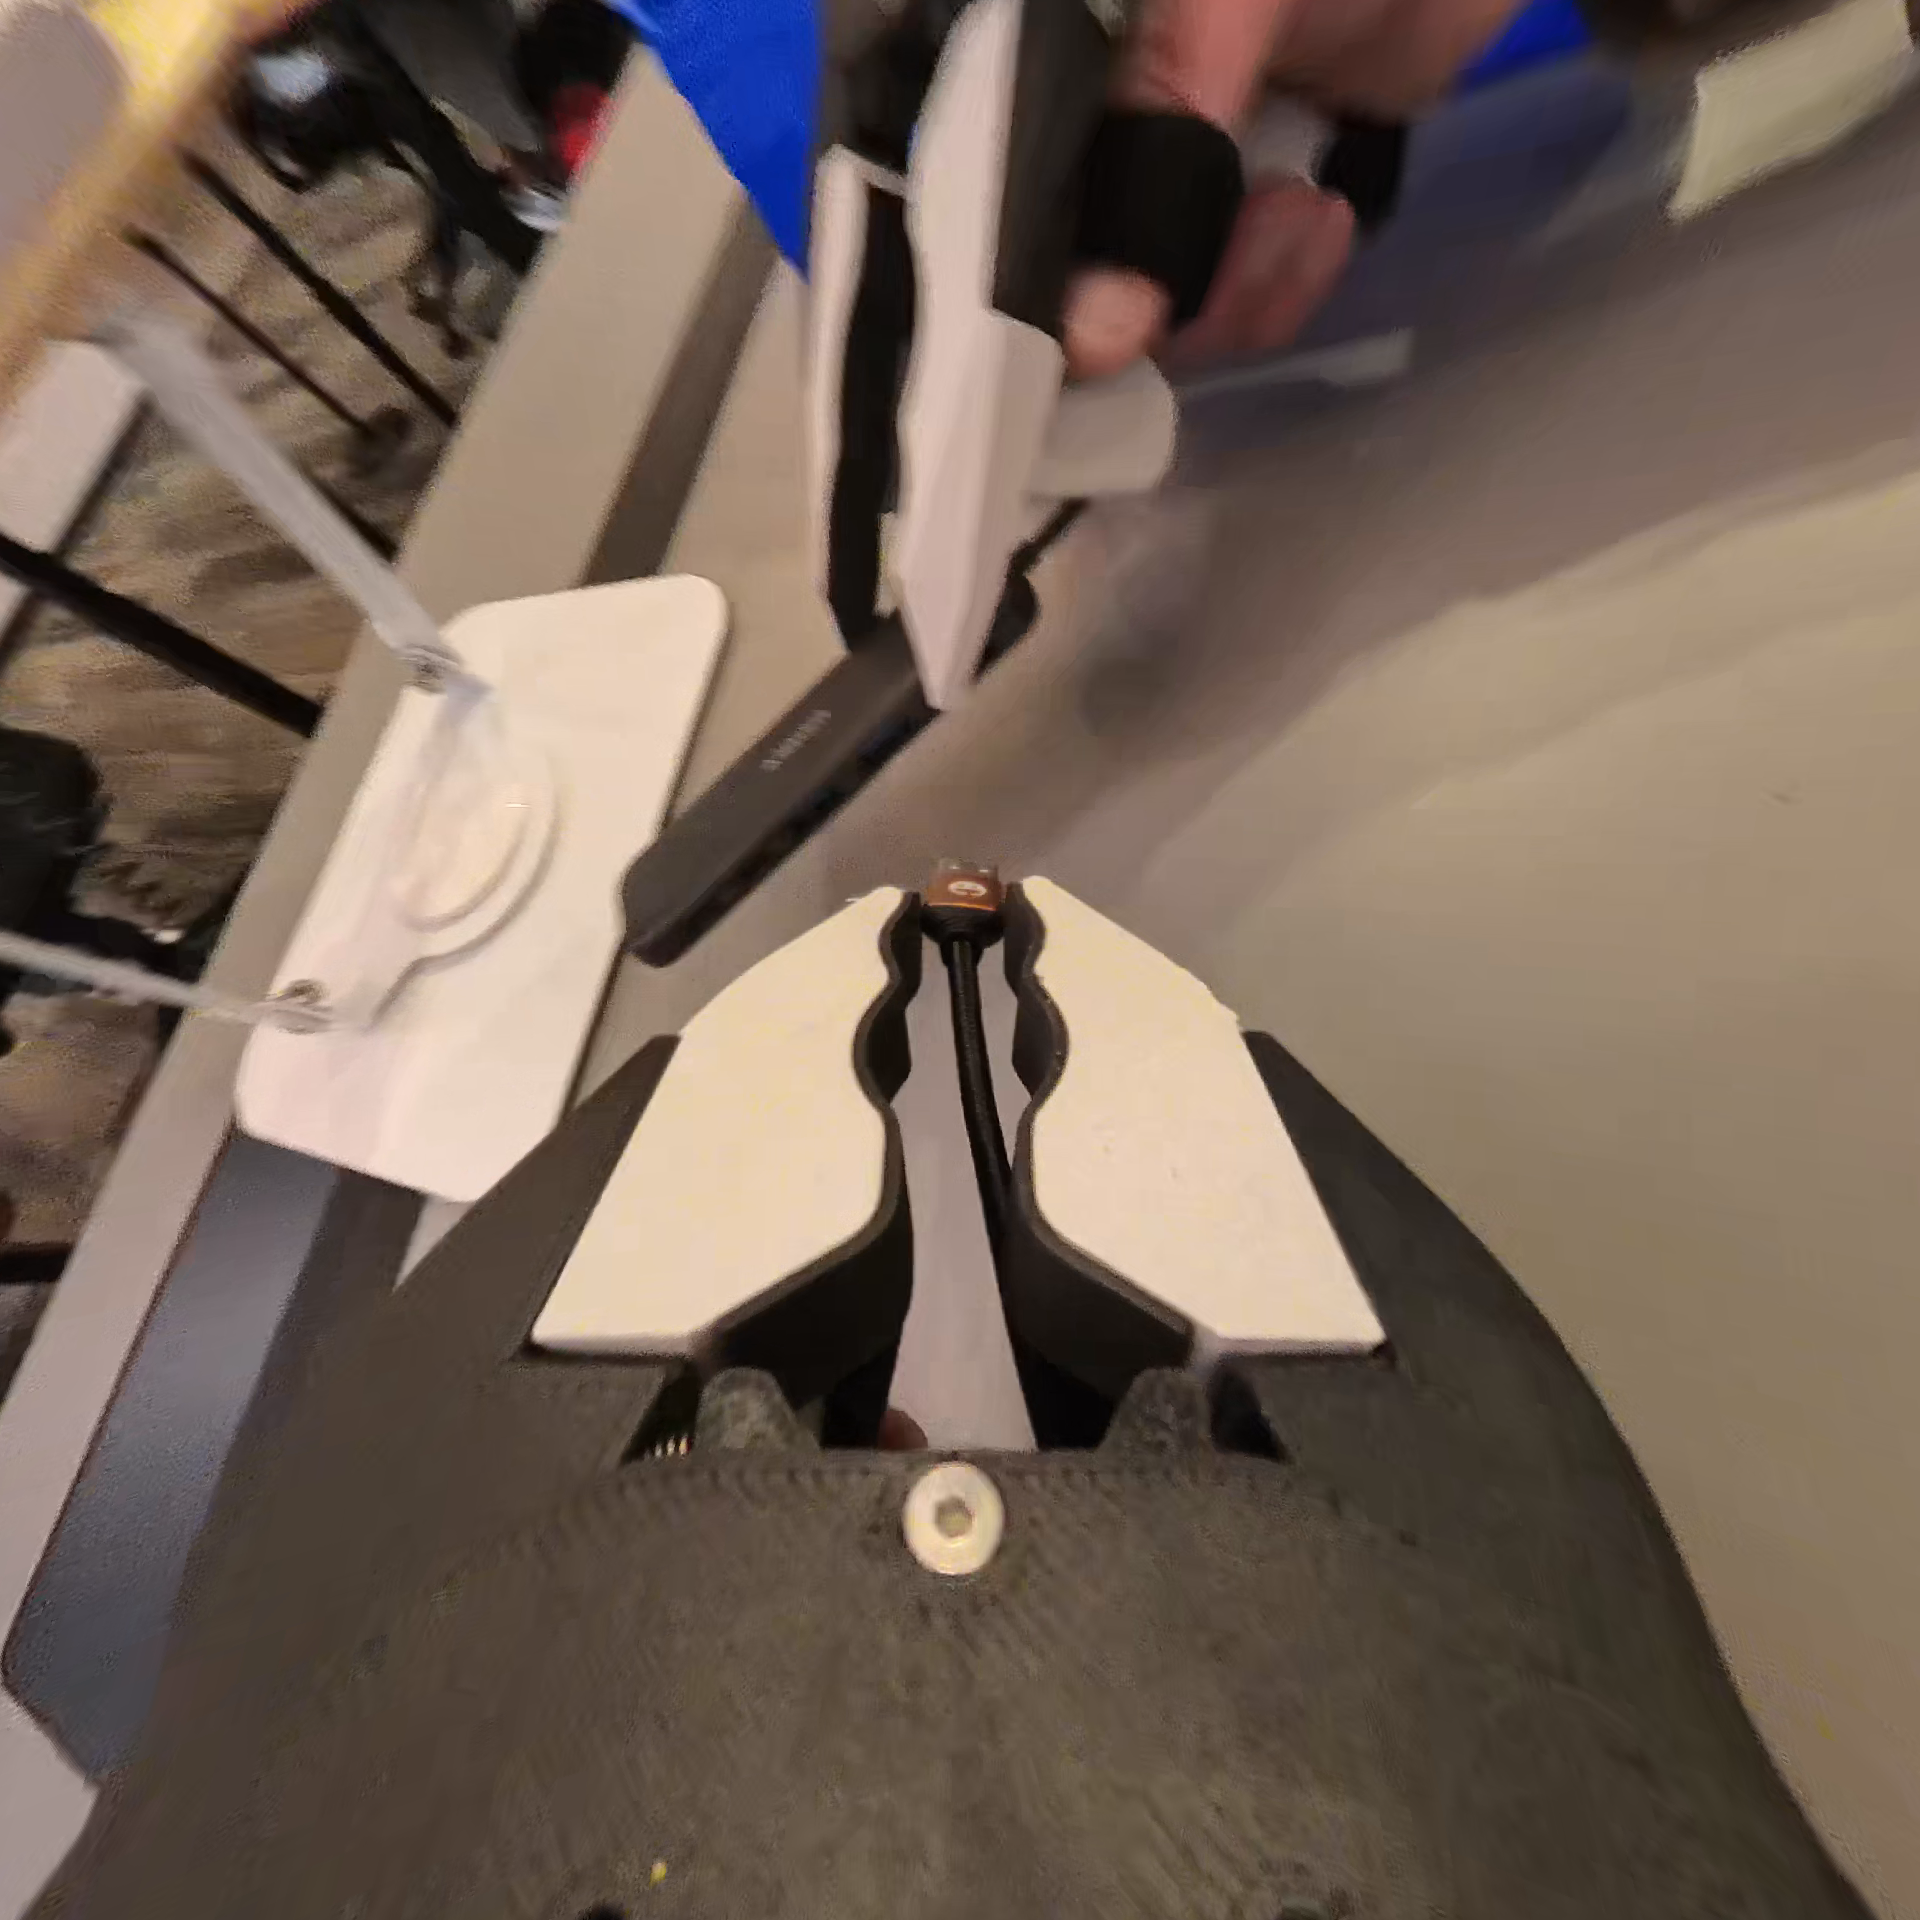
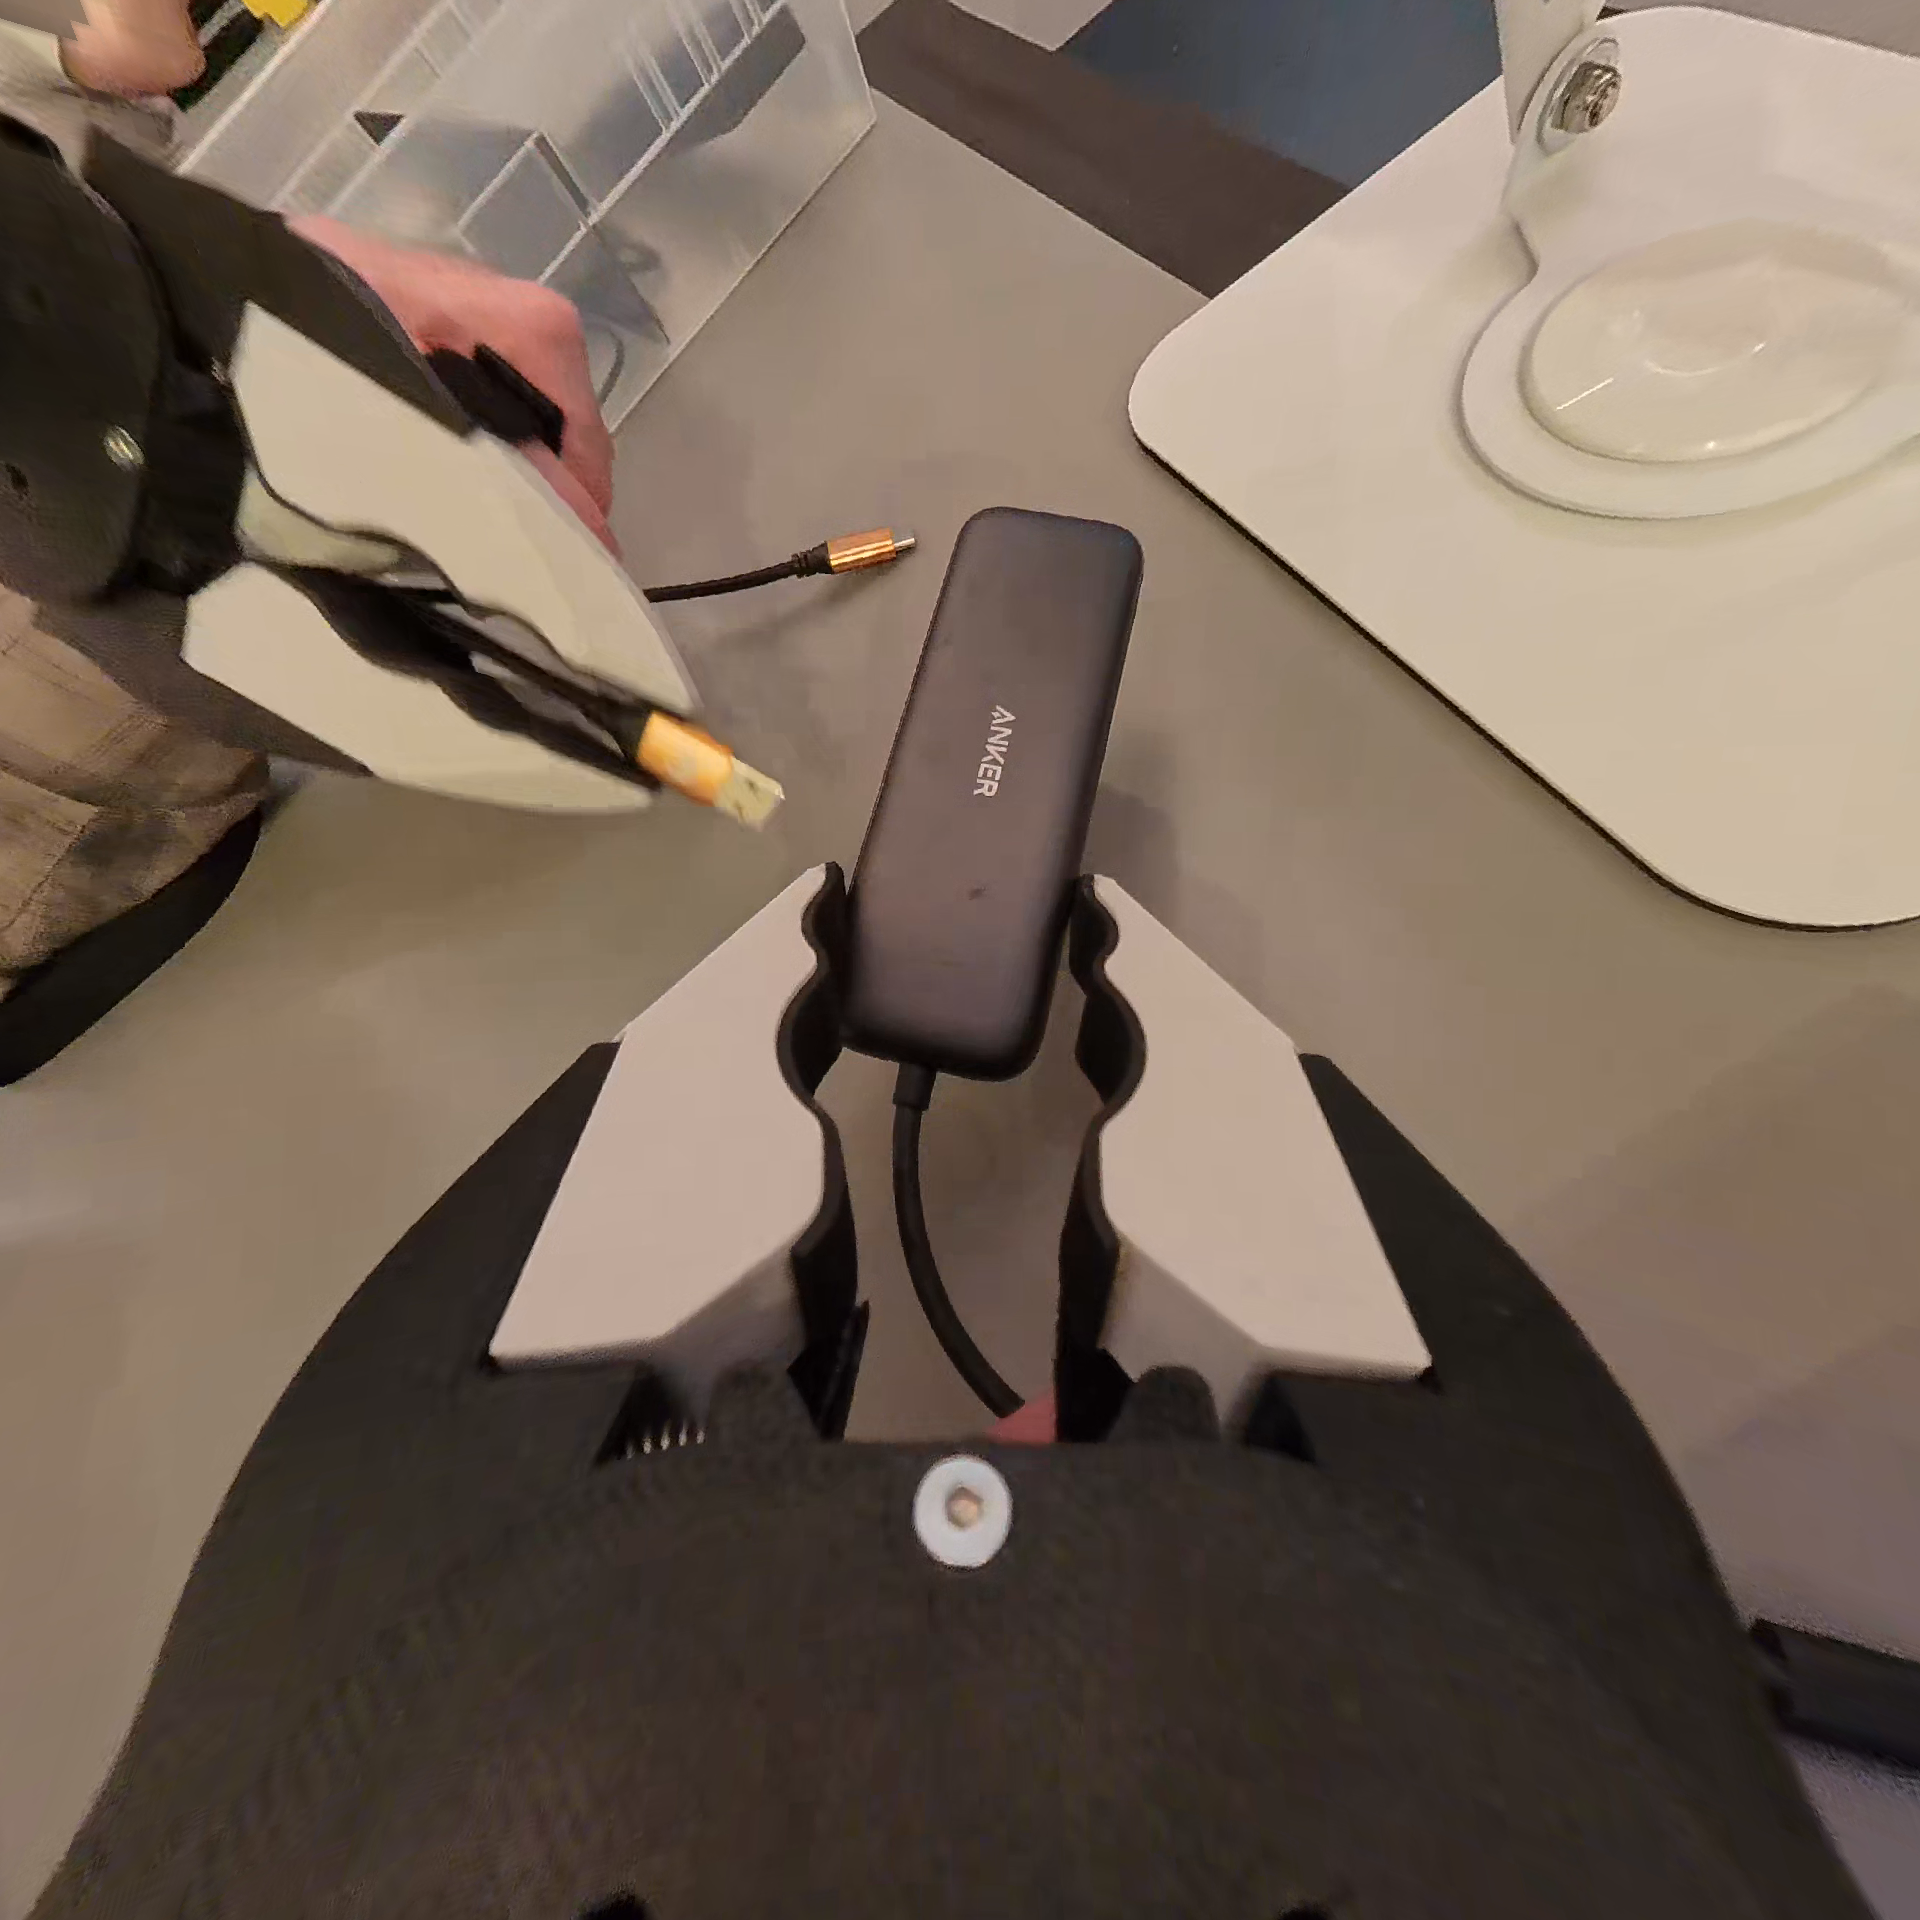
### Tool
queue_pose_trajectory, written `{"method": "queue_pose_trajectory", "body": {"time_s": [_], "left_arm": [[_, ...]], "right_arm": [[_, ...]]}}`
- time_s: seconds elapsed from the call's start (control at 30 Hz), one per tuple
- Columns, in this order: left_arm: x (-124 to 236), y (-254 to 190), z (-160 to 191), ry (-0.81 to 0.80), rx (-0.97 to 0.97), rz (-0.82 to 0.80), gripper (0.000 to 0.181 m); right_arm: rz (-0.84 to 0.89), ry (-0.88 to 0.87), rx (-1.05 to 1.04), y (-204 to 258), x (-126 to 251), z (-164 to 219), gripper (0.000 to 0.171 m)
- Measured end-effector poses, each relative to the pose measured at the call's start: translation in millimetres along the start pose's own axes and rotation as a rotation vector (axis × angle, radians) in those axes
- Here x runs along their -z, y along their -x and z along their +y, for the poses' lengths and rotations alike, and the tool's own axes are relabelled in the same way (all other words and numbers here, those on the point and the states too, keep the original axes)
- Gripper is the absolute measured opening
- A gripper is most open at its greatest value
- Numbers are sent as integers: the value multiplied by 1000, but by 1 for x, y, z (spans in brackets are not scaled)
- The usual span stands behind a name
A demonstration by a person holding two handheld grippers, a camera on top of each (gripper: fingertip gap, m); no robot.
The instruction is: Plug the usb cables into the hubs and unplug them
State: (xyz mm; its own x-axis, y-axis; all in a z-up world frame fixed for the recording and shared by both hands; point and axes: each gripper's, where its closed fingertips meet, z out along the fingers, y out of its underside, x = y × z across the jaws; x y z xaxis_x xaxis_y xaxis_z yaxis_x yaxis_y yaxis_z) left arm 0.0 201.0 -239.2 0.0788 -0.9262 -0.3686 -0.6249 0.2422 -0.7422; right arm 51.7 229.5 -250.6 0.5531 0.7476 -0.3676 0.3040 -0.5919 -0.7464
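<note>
My right tongs [image 1: 935, 582] cover the far end of the dark slim rectangular hub [image 1: 769, 790]; its black lead [image 2: 935, 1247] vanishes under them.

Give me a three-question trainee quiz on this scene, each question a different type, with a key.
1. True or false: the USB plug in the left gripper is already seated in the hub.
2. What does the right gripper hold? A) hub B) clear box C) white stand
3. Fill in: a second, loose cable end lies on the ____.

Key: 1 false; 2 A; 3 table.
</note>
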Motion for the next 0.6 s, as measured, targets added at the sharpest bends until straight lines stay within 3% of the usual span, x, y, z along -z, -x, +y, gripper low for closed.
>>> {"method": "queue_pose_trajectory", "body": {"time_s": [0.03, 0.13, 0.23, 0.3, 0.43, 0.53, 0.6], "left_arm": [[-6, -8, 4, 23, -14, 27, 15], [-21, -28, 15, 62, -2, 99, 15], [-25, -31, 16, 73, -11, 95, 43], [-17, -25, 3, 5, -6, 74, 51], [3, 3, -20, -84, -77, -96, 59], [3, 18, -23, -47, -196, -250, 52], [-4, 23, -19, 27, -377, -361, 47]], "right_arm": [[-3, -1, 1, 0, 1, 0, 41], [-8, -4, 3, 1, 2, 0, 41], [-10, 4, 5, 0, 3, 2, 41], [-20, 5, 2, 1, 3, 2, 41], [-59, -6, -9, 6, 4, 0, 41], [-112, -4, -20, 15, 5, 0, 41], [-160, -5, -28, 24, 5, -1, 41]]}}
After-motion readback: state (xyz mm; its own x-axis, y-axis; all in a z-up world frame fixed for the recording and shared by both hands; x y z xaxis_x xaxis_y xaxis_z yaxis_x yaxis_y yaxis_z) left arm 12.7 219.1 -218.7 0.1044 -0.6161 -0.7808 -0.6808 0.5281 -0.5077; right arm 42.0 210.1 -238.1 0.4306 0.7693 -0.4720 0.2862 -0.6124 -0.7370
